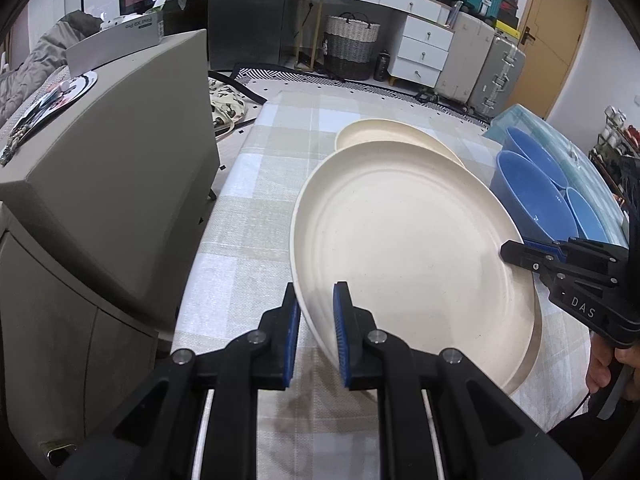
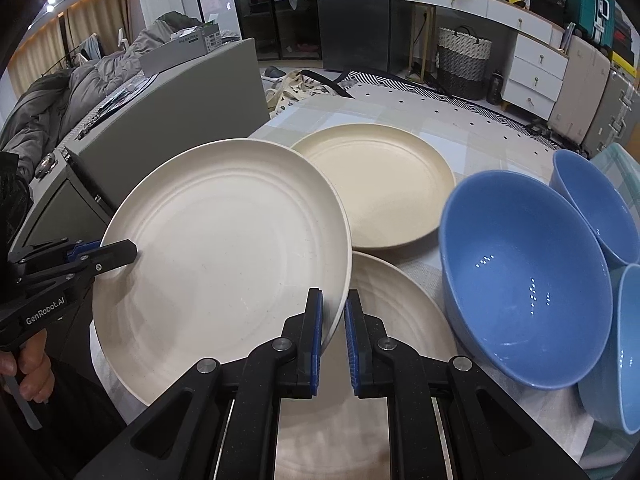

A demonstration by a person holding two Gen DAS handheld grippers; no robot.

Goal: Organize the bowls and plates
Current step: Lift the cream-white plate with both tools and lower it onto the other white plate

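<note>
I have the cream plate lifted and tilted above the desk, gripped on opposite edges. My left gripper has its jaws pinching the plate's near rim in the left wrist view, and my right gripper has its jaws clamped on the opposite rim. Directly below the right gripper, a second cream plate lies flat on the checked cloth, and a third plate sits beyond it, farther from me. Right of the plates, three blue bowls cluster together, touching. A grey cabinet stands just beside the desk's left edge.
</note>
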